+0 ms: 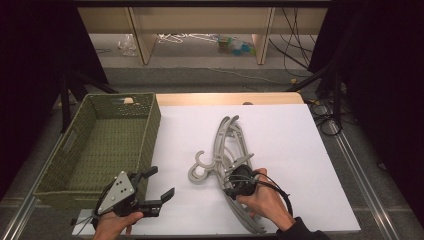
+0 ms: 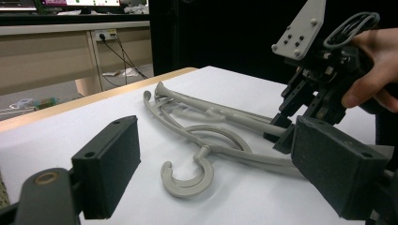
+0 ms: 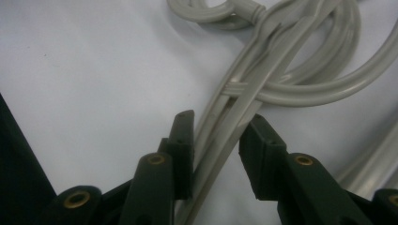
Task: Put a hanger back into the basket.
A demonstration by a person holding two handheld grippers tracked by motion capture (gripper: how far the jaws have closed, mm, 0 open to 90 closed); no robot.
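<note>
On the table (image 1: pixel 300 150), covered w/ a white sheet, a pile of grey hangers (image 1: pixel 230 160) lies near the centre, running from about 12 o'clock down to 5 o'clock; their hooks (image 1: pixel 200 167) point to 9 o'clock. The right gripper (image 1: pixel 239 184) is at the middle of the pile, in the person's right hand (image 1: pixel 262 200). In the right gripper view the arms of the hangers (image 3: pixel 234 117) pass between its jaws: the left pad seems to touch the arm, the right pad stands just beside it w/ a small gap, so the jaws are narrow but the grip is not fully tight as far as I can tell. In the left gripper view this gripper (image 2: pixel 286 133) stands tilted over the hangers (image 2: pixel 211 136). The left gripper (image 1: pixel 157 187) is at 7 o'clock, just beside the near corner of the green basket (image 1: pixel 90 145), which sits at 9 o'clock. Its jaws are wide open w/ nothing between them, and it points toward the hooks.
</note>
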